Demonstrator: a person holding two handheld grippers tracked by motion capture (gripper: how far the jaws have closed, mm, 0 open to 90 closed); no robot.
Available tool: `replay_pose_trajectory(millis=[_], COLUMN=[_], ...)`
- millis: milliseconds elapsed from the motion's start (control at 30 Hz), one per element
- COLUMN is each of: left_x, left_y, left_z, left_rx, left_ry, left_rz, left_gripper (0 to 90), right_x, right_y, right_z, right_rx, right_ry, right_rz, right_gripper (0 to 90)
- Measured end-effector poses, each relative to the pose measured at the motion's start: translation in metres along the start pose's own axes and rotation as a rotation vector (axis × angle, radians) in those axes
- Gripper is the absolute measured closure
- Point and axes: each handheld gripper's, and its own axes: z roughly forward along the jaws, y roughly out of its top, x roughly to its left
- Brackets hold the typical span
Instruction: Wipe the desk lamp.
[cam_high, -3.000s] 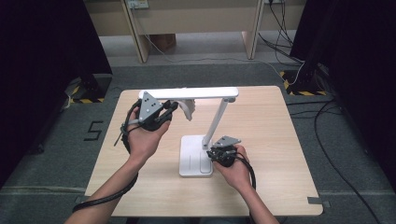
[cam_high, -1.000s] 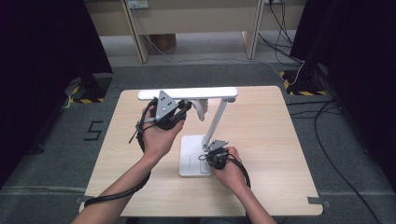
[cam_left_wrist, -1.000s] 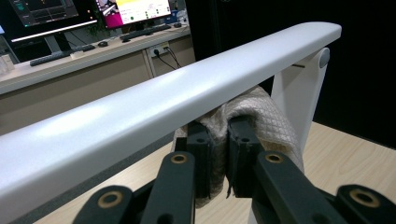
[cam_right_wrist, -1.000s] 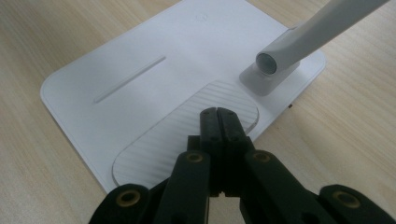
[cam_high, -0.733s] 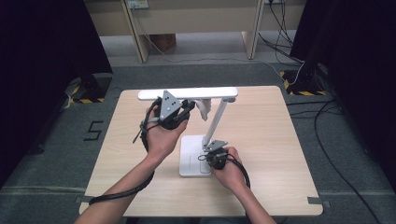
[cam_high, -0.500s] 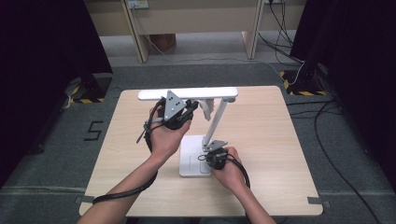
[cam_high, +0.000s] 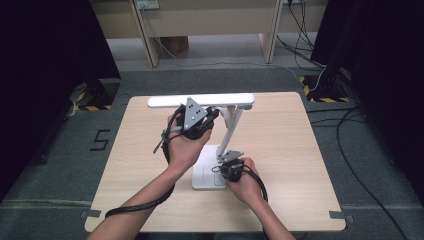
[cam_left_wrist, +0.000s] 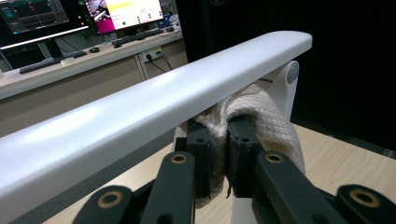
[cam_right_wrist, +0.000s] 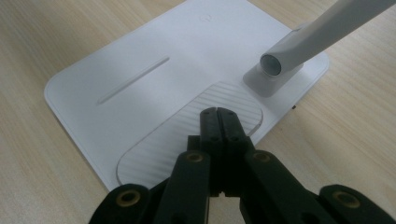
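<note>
Left gripper view: left hand-held gripper (cam_left_wrist: 219, 140) clenched on a soft quilted cloth (cam_left_wrist: 261, 116), frame centre, under the lamp bar (cam_left_wrist: 154, 116). Cloth is limp, light; pinch a fold. Right hand-held gripper (cam_right_wrist: 218, 122) clenched empty over lamp base (cam_right_wrist: 140, 79).

On the table (cam_high: 280, 130) the lamp's base (cam_high: 207, 172) sits near the front middle, its stem (cam_high: 231, 127) rising behind to the head bar (cam_high: 200, 100), beneath which a cloth (cam_left_wrist: 261, 116) seemingly hangs just below.
</note>
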Motion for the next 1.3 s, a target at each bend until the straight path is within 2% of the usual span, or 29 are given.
replay_pose_trajectory(millis=[167,600,633,667,733,800,1300], left_x=[-0.003,-0.016,-0.017,-0.017,-0.018,-0.019,-0.026], left_y=[0.001,0.005,0.005,0.004,0.003,0.002,-0.008], left_z=[0.004,0.015,0.016,0.016,0.017,0.018,0.026], left_rx=[-0.001,0.006,0.005,0.009,0.009,0.016,0.046], left_ry=[0.008,-0.003,-0.012,-0.003,-0.013,-0.006,-0.03], left_rz=[0.008,0.026,0.018,0.029,0.02,0.031,0.041], left_gripper=[81.2,81.2,81.2,81.2,81.2,81.2,81.2], right_x=[0.0,0.001,0.001,0.001,0.001,0.001,0.001], right_y=[0.0,0.0,0.0,0.0,0.0,0.0,0.0], right_z=[0.0,0.0,0.0,0.0,0.0,0.0,0.0], right_rx=[0.0,0.001,0.001,0.001,0.002,0.002,-0.004], right_ry=[0.0,0.005,0.005,0.003,0.003,0.004,0.0], right_rz=[0.001,-0.004,-0.003,-0.004,-0.004,-0.003,-0.007], right_gripper=[90.0,90.0,90.0,90.0,90.0,90.0,90.0])
